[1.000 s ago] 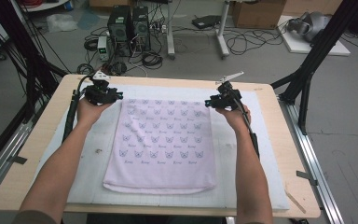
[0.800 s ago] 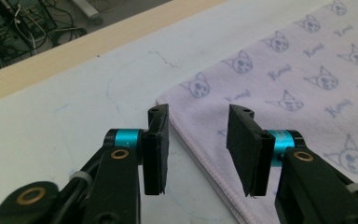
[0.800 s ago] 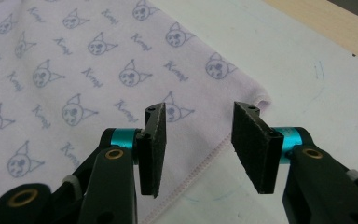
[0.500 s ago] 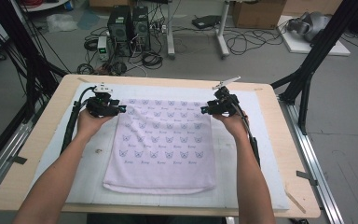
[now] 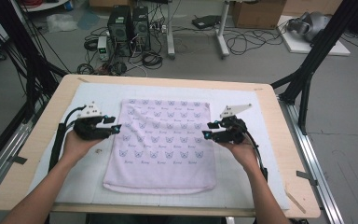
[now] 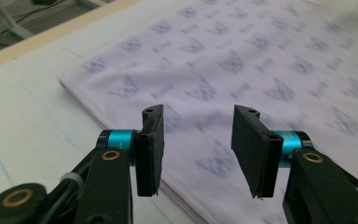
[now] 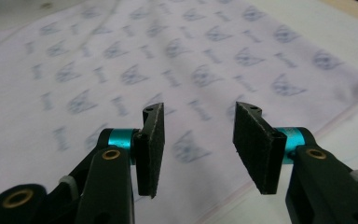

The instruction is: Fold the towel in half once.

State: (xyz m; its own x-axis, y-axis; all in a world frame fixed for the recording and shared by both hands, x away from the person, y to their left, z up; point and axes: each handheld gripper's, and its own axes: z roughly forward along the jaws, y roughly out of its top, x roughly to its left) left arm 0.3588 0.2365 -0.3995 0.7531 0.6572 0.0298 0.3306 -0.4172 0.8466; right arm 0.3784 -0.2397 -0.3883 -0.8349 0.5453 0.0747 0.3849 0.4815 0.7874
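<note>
Light wooden table (image 5: pixel 279 140), rounded corners, white mat (image 5: pixel 261 154) over top. Grey concrete floor (image 5: pixel 345 116) beyond. Black frame struts (image 5: pixel 314 56) at both sides, metal rails (image 5: pixel 317 177) along table edges. Two black computer towers (image 5: pixel 128 25) at far side, tangled cables (image 5: pixel 149 58) around. White desk legs (image 5: pixel 223 28), cardboard box (image 5: pixel 256 11), white platform (image 5: pixel 314 42) at far right. Even, soft lighting.

One cloth (image 5: pixel 161 144), two tongs (image 5: pixel 114 129) (image 5: pixel 208 130)
</note>
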